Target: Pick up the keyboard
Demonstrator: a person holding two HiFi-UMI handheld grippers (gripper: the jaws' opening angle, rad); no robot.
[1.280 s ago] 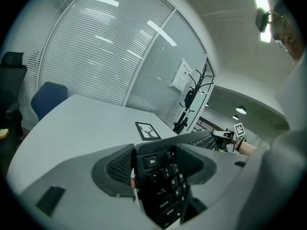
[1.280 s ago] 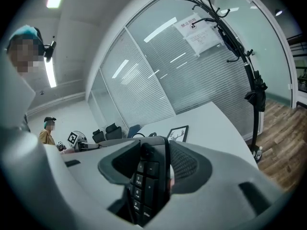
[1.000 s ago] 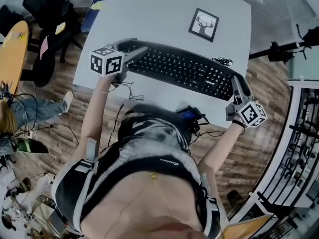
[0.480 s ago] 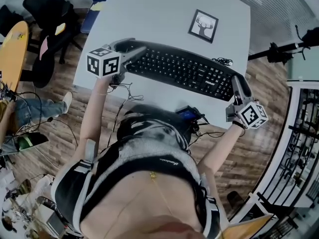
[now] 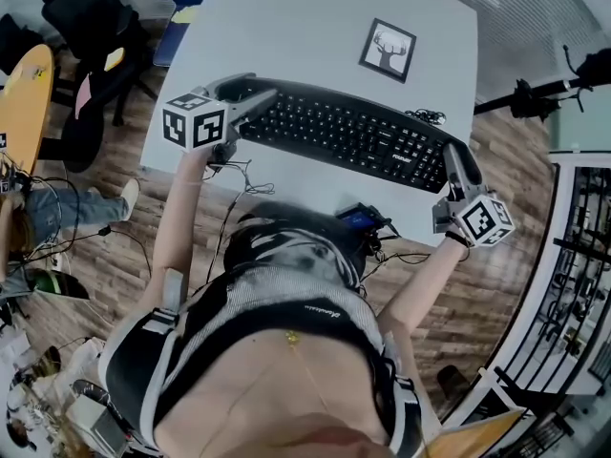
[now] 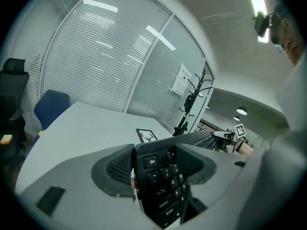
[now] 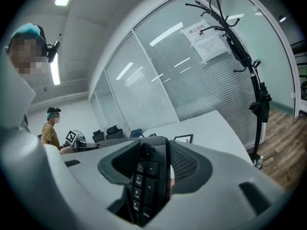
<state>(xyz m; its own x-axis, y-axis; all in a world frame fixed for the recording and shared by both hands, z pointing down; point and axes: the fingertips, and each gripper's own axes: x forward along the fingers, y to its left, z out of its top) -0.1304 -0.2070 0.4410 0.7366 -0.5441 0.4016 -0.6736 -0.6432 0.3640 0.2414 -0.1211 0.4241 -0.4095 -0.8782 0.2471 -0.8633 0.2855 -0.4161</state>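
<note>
Black plastic keyboard (image 5: 348,134), held at both ends, lying along the near edge of the table (image 5: 286,17), on my side of the little deer frame (image 5: 389,48). The left gripper (image 5: 253,101) is clamped on the Esc end and the right gripper (image 5: 451,163) on the numpad end. Each has one pad on the key side and one on the base, so neither is empty or just hovering.

My read is the grab is done and we're at the lift. To do it well I'd bring both hands up together and keep them level, since one end leading would twist the board in the pads (image 6: 119,163). No need to squeeze harder, the textured faces look well seated. I'd also watch the cable (image 5: 425,117) bunched at the far right corner, as it could snag or drag.

The head view gives me the whole board, both grippers and the table edge. It doesn't show the pads biting, though, and I honestly can't tell from it whether the board is off the table yet. The left gripper view puts the Esc key (image 6: 150,160) right between the jaws, with the other gripper's marker cube (image 6: 238,130) way down the board. The right gripper view shows the numpad keys (image 7: 144,181) in the bite, plus a coat rack (image 7: 256,75) standing past the table.
</note>
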